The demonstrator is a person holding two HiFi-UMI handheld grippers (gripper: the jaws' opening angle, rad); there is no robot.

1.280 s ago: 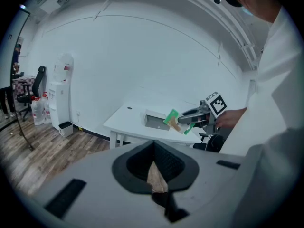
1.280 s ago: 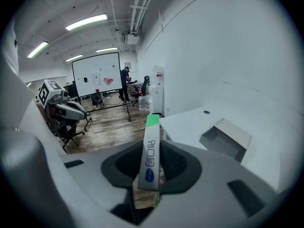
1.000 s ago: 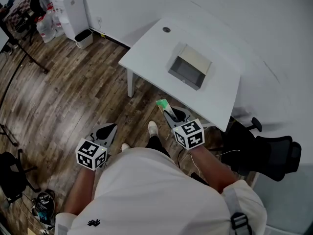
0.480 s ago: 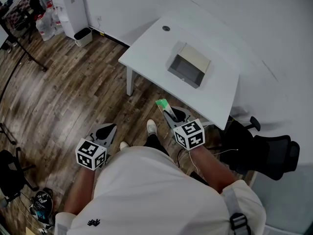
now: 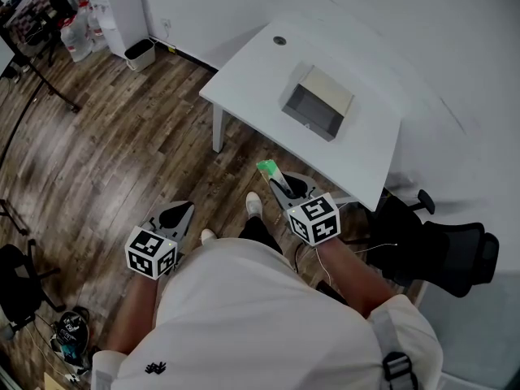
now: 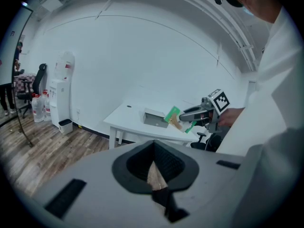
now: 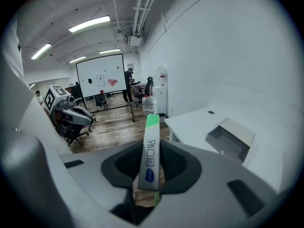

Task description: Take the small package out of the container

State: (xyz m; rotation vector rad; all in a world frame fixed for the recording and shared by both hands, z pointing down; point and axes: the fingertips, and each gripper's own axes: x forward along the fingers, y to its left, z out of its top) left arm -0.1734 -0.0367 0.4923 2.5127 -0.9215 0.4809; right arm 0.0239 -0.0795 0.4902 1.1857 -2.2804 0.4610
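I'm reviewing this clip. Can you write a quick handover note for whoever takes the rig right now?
Right gripper: jaws shut on the small package, held in the air over the floor, short of the white table.
Left gripper: jaws together, empty, held low beside the person.
Container: open on the table, nothing visible inside from the head view.
Done: the package is out of the container.
Left: probably set the package down and release it.
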